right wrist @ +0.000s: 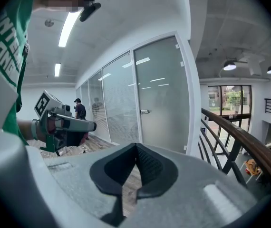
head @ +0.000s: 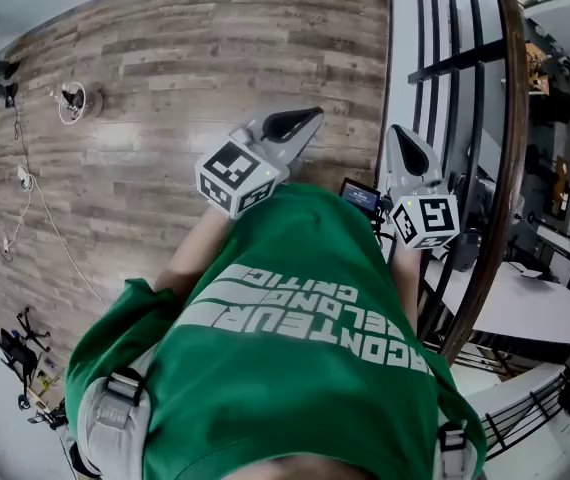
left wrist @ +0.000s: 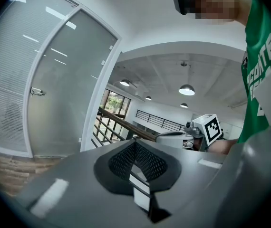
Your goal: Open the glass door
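Both of my grey two-jaw grippers are clamped shut on nothing right now. I've got the left gripper (head: 300, 120) and the right gripper (head: 402, 138) held out in front of my chest, jaws pressed together, pointing a bit below level. My guess is they're carried closed like that simply because there's nothing to grab until I'm at the door.

The frosted glass door (right wrist: 161, 94) in its white frame is well ahead of me and looks closed. Its small metal lever handle (right wrist: 145, 111) sits on the left edge as the right gripper view shows it. Neither gripper is anywhere near it, so I'd say the job has hardly started.

Underfoot is a grey-brown wood-plank floor (head: 165, 88), with thin white cables (head: 20, 183) trailing off to my left. On my right a dark wooden handrail (head: 510, 118) runs over black metal bars. Overhead it's a white ceiling with round pendant lamps (left wrist: 187, 90).
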